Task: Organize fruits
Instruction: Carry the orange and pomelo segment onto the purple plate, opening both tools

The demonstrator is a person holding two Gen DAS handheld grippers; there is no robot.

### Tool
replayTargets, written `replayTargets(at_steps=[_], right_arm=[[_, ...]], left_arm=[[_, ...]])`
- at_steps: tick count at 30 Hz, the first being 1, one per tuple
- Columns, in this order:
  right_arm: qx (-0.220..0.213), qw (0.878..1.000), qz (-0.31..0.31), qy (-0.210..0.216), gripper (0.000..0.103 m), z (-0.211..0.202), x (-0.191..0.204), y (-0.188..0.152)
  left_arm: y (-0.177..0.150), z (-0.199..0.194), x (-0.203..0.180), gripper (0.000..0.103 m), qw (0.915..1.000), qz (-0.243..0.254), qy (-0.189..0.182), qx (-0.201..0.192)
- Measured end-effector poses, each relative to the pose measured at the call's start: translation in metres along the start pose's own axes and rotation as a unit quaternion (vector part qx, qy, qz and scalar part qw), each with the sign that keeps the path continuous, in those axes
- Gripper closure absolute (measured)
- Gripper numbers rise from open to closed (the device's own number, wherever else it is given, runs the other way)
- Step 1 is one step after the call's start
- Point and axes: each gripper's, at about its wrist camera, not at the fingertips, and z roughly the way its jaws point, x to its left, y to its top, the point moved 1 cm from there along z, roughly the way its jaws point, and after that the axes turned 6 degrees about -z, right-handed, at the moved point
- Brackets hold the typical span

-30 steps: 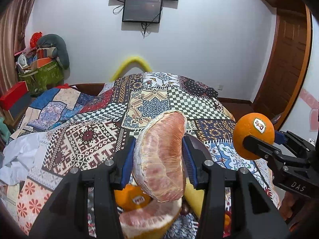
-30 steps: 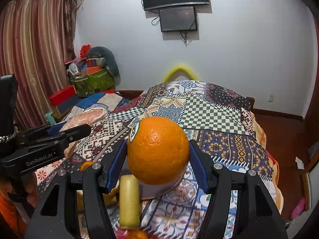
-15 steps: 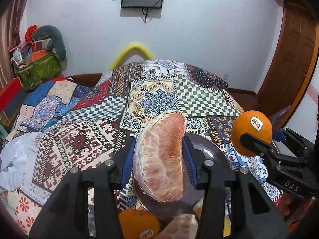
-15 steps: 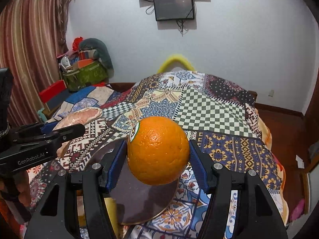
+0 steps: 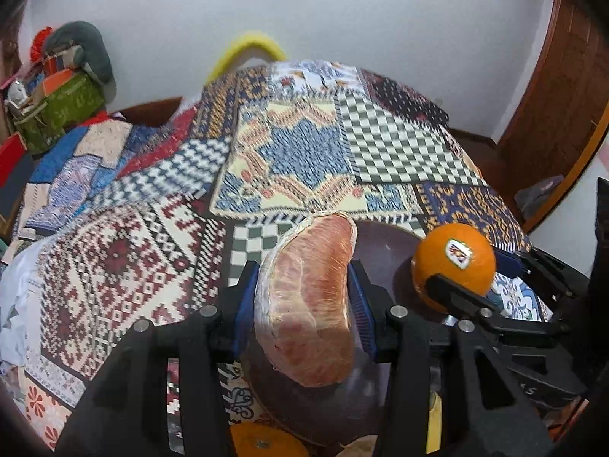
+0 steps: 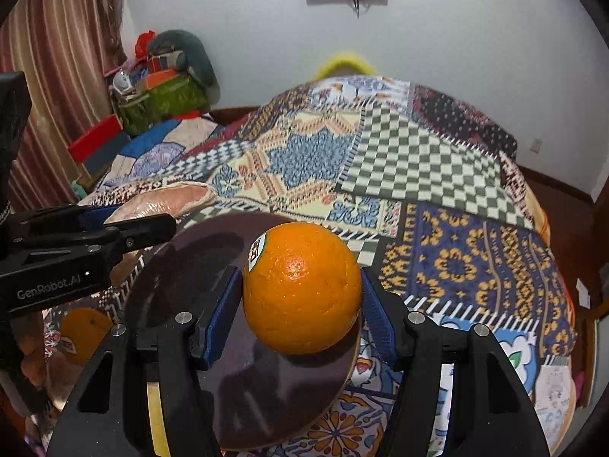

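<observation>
Two grippers over plate (image 6: 213, 342), left gripper (image 5: 304, 312) clamping pomelo segment (image 5: 310, 304), right gripper (image 6: 300, 304) clamping orange (image 6: 302, 287)

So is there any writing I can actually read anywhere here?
"GenRobot.AI": white letters on the left gripper's black body.
Sticker on the orange: too blurred to read.
Faint letters on the right gripper's body: unreadable.
Nothing else.
</observation>
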Motion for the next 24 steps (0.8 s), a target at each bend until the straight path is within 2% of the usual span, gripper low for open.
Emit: replayTargets(at_steps=[3,12,18,24], right_arm=[[0.01,1.0,0.001,0.002,0.044,0.006,-0.001,-0.001],[0.023,1.0,-0.004,-0.003,0.043,0.014,0.0,-0.001],[-0.008,1.0,-0.012,-0.008,0.042,-0.008,0.003,0.008],[-0.026,0.999,-0.023,-0.016,0.042,-0.034,0.012,0.01]], left_arm=[[-0.001,0.006,-0.002,0.057,0.9999,0.006,0.005,0.009],[0.002,-0.002,-0.005,0.057,0.9997,0.019,0.009,-0.012],[0.0,-0.016,-0.001,0.057,0.9992,0.02,0.023,-0.027],[-0.003,-0.044,-0.001,0.057,0.9986,0.015,0.019,-0.048]])
